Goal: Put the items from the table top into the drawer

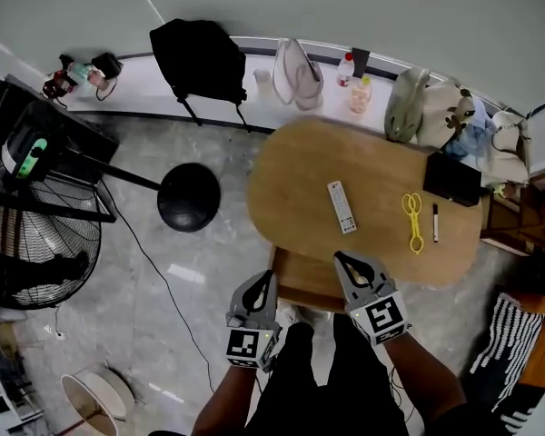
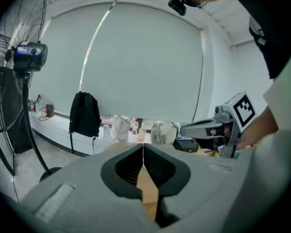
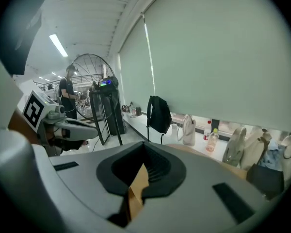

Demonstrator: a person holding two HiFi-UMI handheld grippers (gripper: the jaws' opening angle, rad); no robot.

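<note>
On the oval wooden table [image 1: 309, 166] lie a white remote [image 1: 341, 206], yellow scissors [image 1: 413, 218] and a dark pen [image 1: 435, 222]; a black box [image 1: 452, 179] sits at its right end. A wooden drawer [image 1: 302, 284] juts out under the near edge. My left gripper [image 1: 270, 276] is shut and empty, just left of the drawer's near corner. My right gripper [image 1: 342, 258] is shut and empty over the near table edge, short of the remote. The left gripper view shows shut jaws [image 2: 143, 147] aimed across the tabletop. The right gripper view shows shut jaws [image 3: 145, 150] too.
A large floor fan [image 1: 36, 216] and a round black stand base [image 1: 188, 197] are on the floor at left. A black backpack [image 1: 198, 57], bags [image 1: 297, 73] and bottles [image 1: 360, 94] line the far ledge. A striped mat [image 1: 504, 334] lies at the right.
</note>
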